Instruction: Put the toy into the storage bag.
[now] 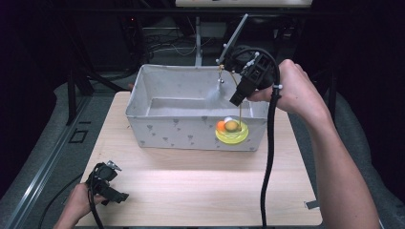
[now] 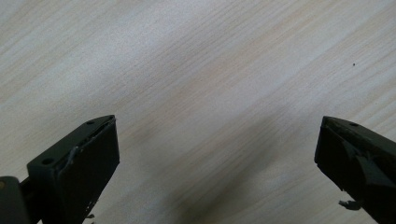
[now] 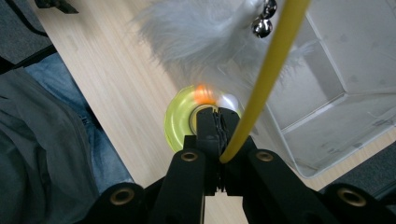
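With the wand [image 3: 266, 84] pinched by the closed right tongs [image 3: 218, 122], its dangling yellow base [image 1: 232, 131] could be caught on the bin [image 1: 167, 129] wall; the left tongs [image 2: 217, 154] are held wide open, empty.

We are looking at a lab or recording studio rather than a home. The light wooden desk [image 1: 191, 191] stands lit in the middle of a dark room, with black walls or curtains around it. Behind it we see loose cables [image 1: 162, 45] on the floor, a metal stand post [image 1: 197, 43] and black frame legs [image 1: 71, 90]. Grey carpet [image 1: 43, 138] with a floor rail runs along the left. A cable trails from each hand-held tool.
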Demonstrator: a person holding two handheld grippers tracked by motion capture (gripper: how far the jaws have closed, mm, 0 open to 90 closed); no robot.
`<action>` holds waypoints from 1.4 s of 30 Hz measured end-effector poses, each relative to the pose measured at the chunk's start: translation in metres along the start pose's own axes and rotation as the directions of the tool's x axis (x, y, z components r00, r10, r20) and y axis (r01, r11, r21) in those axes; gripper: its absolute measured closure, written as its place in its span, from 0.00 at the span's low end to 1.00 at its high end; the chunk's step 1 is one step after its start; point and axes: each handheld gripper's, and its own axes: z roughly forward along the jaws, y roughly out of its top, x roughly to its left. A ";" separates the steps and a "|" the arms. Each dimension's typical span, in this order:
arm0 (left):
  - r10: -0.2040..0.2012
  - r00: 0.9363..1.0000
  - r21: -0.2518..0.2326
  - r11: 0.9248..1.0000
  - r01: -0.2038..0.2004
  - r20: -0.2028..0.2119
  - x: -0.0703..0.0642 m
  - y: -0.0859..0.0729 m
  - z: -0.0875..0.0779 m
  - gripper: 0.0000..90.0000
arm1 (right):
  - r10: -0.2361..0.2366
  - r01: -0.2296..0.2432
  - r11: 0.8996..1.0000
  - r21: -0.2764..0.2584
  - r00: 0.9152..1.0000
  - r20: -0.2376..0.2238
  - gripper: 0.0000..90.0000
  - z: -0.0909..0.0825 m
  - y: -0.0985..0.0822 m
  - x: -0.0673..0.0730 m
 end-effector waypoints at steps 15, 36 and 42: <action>0.008 1.000 -0.004 1.000 -0.008 0.001 -0.002 0.001 0.000 0.00 | 0.036 -0.036 0.999 -0.020 0.999 0.034 0.98 -0.018 0.012 -0.016; 0.013 1.000 0.006 1.000 -0.013 0.008 -0.002 0.002 0.001 0.00 | 0.098 -0.098 0.995 -0.012 0.992 0.073 0.98 -0.019 0.032 -0.044; 0.016 1.000 0.008 1.000 -0.016 0.009 -0.002 0.002 0.001 0.00 | 0.108 -0.106 0.994 -0.028 0.992 0.071 0.98 -0.015 0.035 -0.054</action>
